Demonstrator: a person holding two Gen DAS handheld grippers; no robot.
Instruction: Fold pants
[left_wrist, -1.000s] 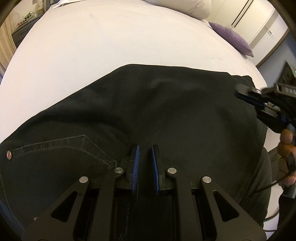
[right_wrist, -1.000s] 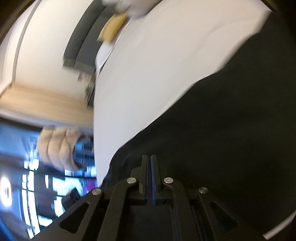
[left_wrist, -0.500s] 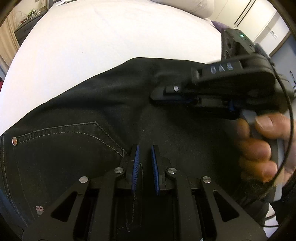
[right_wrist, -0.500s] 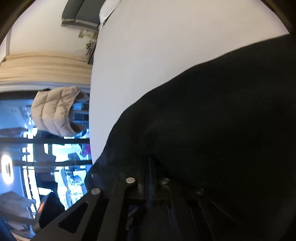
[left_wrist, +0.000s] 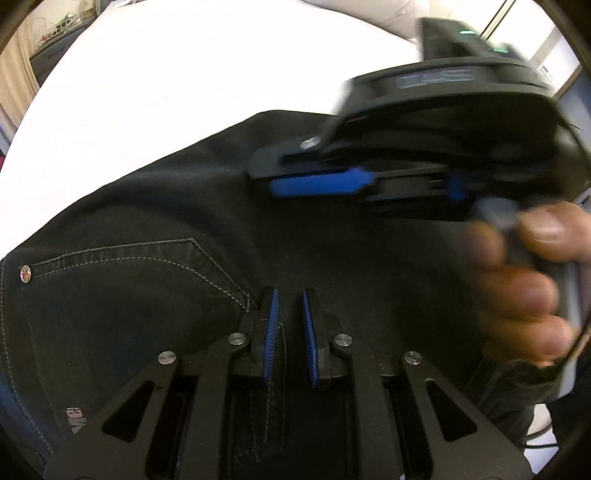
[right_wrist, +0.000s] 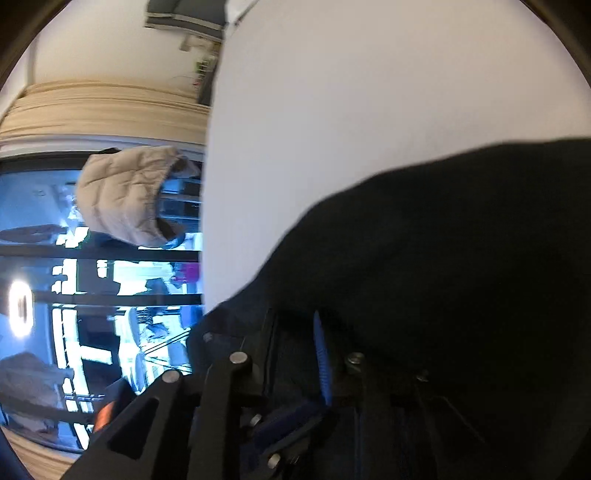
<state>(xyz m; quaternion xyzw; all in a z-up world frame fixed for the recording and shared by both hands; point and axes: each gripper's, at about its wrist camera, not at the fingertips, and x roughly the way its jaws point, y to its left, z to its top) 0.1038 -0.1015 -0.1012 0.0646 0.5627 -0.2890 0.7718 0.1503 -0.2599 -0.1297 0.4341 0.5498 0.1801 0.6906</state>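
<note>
— Two grippers were over the pants (left_wrist: 155, 229). Where did the pants lie?

— They were black and lay flat on a white bed (left_wrist: 155, 96). In the left camera they filled the lower half, from 9 o'clock round to 4 o'clock. A back pocket (left_wrist: 122, 295) with pale stitching sat at 8 o'clock, and a small metal stud (left_wrist: 26, 274) shone at its corner.

— What did the left gripper (left_wrist: 290, 334) do?

— It hung low over the pants near the pocket's corner. Its two blue fingers (left_wrist: 270, 332) were a little apart, with only dark cloth showing in the gap. They held nothing.

— And the right gripper (left_wrist: 317, 177)?

— It reached in from 2 o'clock, blurry, right above the pants. A hand (left_wrist: 524, 280) held its handle at 3 o'clock. In its own camera the fingers were apart, and dark cloth lay between them and draped over the right one. One blue pad (right_wrist: 320, 354) showed.

— Anything else?

— A tan puffy coat (right_wrist: 125, 195) hung by a window (right_wrist: 44, 280) at 9 o'clock in the right camera.
</note>
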